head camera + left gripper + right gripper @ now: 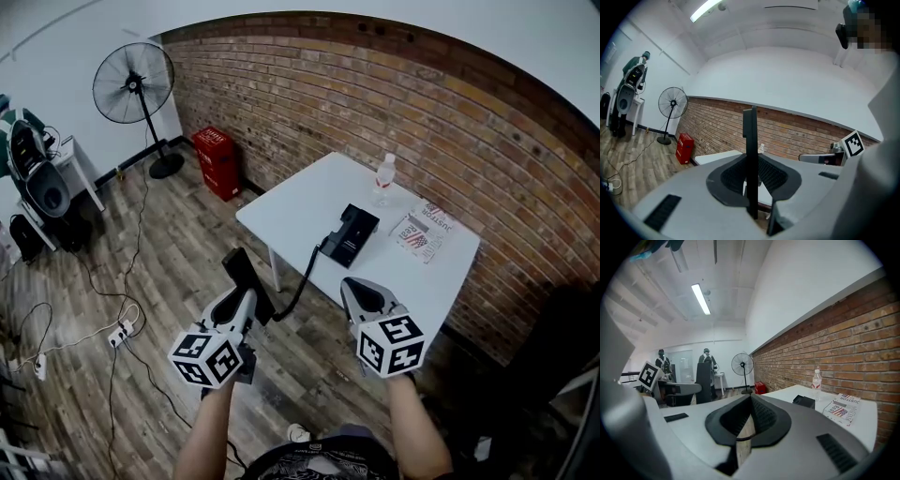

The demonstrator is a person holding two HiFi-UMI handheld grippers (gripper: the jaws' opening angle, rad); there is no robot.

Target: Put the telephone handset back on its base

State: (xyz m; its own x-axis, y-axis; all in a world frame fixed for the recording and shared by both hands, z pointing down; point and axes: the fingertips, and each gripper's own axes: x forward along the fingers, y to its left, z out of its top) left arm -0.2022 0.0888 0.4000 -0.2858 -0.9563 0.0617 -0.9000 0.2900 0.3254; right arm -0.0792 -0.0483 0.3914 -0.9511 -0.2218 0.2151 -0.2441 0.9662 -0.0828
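The black handset (246, 275) is off the table, out over the wooden floor, and my left gripper (238, 298) is shut on it. In the left gripper view the handset (750, 154) stands edge-on as a dark upright bar between the jaws. Its cord (302, 281) runs up to the black telephone base (349, 234) near the front edge of the white table (309, 202). My right gripper (362, 292) hangs in front of the table, shut with nothing in it. The right gripper view shows the base (804, 401) ahead to the right.
On the table, a water bottle (384, 175) and a magazine (422, 230) lie beyond the base, near the brick wall. A standing fan (136, 89) and a red crate (217, 161) are at the left. Cables and a power strip (120, 333) lie on the floor.
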